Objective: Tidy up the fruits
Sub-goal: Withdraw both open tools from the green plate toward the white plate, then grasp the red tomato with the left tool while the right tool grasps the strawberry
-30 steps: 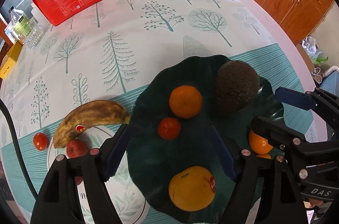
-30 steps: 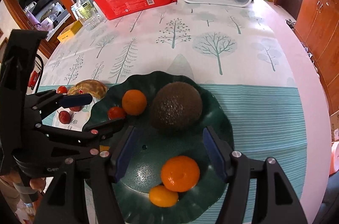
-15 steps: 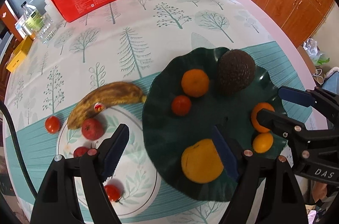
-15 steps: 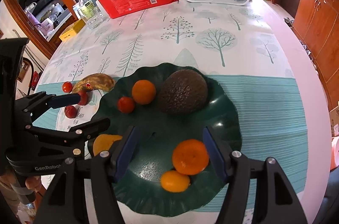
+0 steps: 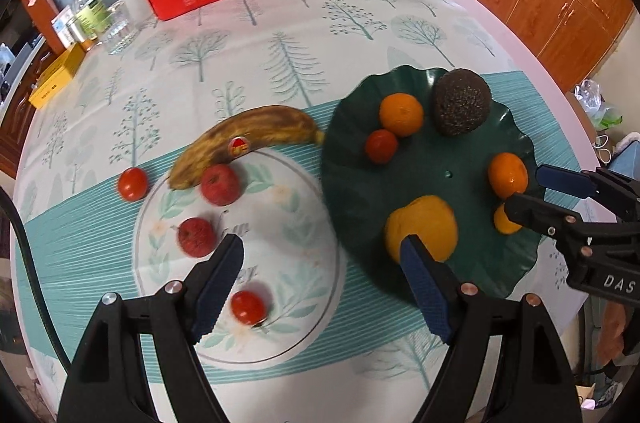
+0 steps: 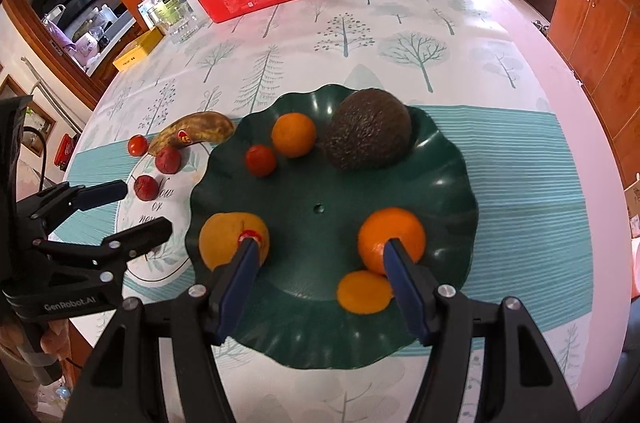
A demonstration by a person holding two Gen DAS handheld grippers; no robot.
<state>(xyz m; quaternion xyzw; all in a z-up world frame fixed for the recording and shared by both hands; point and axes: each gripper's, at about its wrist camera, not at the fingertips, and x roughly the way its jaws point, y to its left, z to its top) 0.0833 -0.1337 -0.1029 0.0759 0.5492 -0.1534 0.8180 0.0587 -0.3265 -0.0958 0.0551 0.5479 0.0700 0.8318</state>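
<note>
Left tool spread over white plate edge | right tool spread above green plate | both empty

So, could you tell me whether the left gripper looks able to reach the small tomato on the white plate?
Probably yes: the left gripper is open above the white plate, and the tomato lies just by its left finger, nothing covering it.

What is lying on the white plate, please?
On the white plate lie two red fruits and a small tomato; the banana overlaps its rim. The left gripper covers the near edge.
</note>
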